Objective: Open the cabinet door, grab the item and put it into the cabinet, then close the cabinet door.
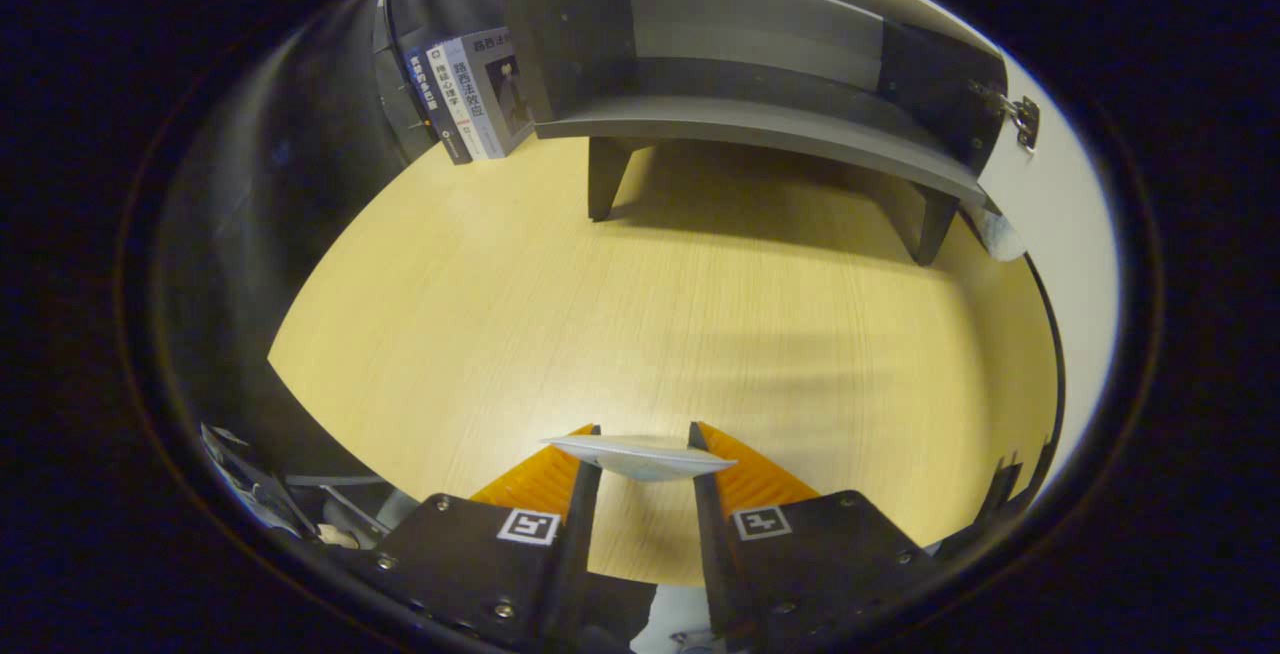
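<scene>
Standing at far left on the table [480, 314]: three books [478, 94], upright, just beside the cabinet. One cabinet [760, 124] beyond the fingers, raised on legs, interior shelf bare; one door [1060, 194] swung open at right, hinge showing. One hand-held gripper [643, 456], fingers narrowly parted, both pressing on one pale flat item [640, 454] held above the table.

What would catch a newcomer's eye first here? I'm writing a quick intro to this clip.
First, the claw, its fingers pressing a thin pale flat item between them above the wooden table. Beyond stands the grey cabinet, its door swung open at one side. On the other side, books lean against it.
</scene>
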Tool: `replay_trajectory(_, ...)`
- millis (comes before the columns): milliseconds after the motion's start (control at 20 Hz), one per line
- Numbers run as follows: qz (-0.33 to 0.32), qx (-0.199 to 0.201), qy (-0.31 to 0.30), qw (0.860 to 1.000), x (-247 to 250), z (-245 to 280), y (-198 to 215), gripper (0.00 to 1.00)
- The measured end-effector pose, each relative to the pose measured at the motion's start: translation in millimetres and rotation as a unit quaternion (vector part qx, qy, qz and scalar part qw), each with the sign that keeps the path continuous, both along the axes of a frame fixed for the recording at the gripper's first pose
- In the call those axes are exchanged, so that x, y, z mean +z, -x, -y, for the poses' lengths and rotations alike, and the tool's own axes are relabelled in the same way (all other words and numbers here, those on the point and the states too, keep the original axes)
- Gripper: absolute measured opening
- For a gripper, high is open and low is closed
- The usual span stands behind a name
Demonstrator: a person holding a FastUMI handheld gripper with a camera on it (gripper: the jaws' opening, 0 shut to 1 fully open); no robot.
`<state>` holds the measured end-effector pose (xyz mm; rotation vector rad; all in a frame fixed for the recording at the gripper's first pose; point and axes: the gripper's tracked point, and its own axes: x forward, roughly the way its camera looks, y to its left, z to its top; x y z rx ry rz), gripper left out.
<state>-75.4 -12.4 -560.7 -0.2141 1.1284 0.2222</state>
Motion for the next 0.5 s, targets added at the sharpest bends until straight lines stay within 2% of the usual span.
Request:
replay_trajectory(100,0.001,0.006,0.008,1.0,2.0,0.3,4.2,0.37)
replay_trajectory(300,0.014,0.009,0.004,1.0,18.5,0.1,-1.0,0.37)
replay_trajectory(500,0.054,-0.005,-0.018,0.998,68.8,-0.6,-24.9,0.37)
